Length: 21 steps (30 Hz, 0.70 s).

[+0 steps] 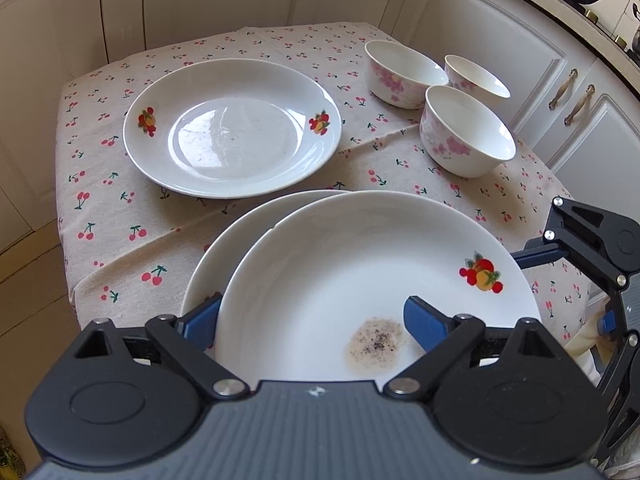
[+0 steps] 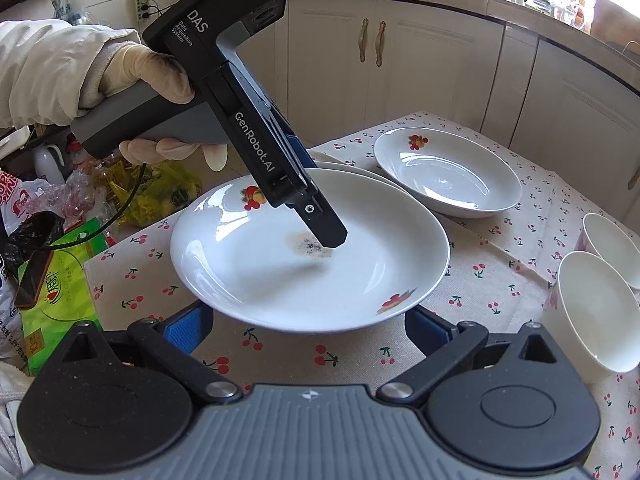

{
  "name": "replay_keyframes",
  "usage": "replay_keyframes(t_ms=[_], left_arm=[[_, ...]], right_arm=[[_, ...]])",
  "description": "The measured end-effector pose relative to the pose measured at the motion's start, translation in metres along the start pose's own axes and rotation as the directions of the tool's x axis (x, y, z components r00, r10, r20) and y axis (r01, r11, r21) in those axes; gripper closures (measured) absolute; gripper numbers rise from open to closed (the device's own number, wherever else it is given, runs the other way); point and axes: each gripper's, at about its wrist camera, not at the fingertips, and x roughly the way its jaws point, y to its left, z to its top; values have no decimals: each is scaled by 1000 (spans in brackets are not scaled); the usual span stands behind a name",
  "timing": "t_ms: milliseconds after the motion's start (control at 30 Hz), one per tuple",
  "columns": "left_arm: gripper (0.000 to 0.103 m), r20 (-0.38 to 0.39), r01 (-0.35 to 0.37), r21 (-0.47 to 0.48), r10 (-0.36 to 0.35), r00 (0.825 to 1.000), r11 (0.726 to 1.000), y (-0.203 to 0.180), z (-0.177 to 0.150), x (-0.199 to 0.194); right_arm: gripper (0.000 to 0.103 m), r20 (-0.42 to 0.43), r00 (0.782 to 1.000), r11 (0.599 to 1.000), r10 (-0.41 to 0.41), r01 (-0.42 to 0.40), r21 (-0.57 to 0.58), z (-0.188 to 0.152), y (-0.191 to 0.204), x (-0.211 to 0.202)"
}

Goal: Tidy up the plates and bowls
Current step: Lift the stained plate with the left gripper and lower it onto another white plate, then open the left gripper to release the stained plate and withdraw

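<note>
A white plate with fruit prints and a dirty spot [image 1: 372,280] [image 2: 308,252] is held tilted above a second plate [image 1: 224,248] [image 2: 352,170] on the cherry-print table. My left gripper [image 1: 312,320] [image 2: 324,232] is shut on this plate's near rim, one finger above and one below. My right gripper [image 2: 308,326] [image 1: 540,258] is open at the plate's right edge and touches nothing that I can see. A third plate [image 1: 232,128] [image 2: 448,172] lies alone further back. Three white bowls with pink flowers [image 1: 468,132] [image 2: 592,312] stand at the right.
The cherry-print tablecloth [image 1: 120,208] [image 2: 500,252] covers a small table. White cabinets [image 1: 500,40] [image 2: 400,60] close it in at the back and right. Bags and a green box [image 2: 60,272] lie left of the table. Bare cloth shows at the left and front.
</note>
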Motion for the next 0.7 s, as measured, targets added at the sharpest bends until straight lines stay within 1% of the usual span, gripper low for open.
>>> replay_keyframes(t_ms=[533, 700], left_arm=[[8, 21, -57, -10, 57, 998, 998, -3, -2, -13], [8, 31, -72, -17, 72, 997, 997, -4, -4, -16]], right_arm=[[0, 13, 1000, 1000, -10, 10, -15, -4, 9, -8], [0, 21, 999, 1000, -30, 30, -5, -5, 9, -17]])
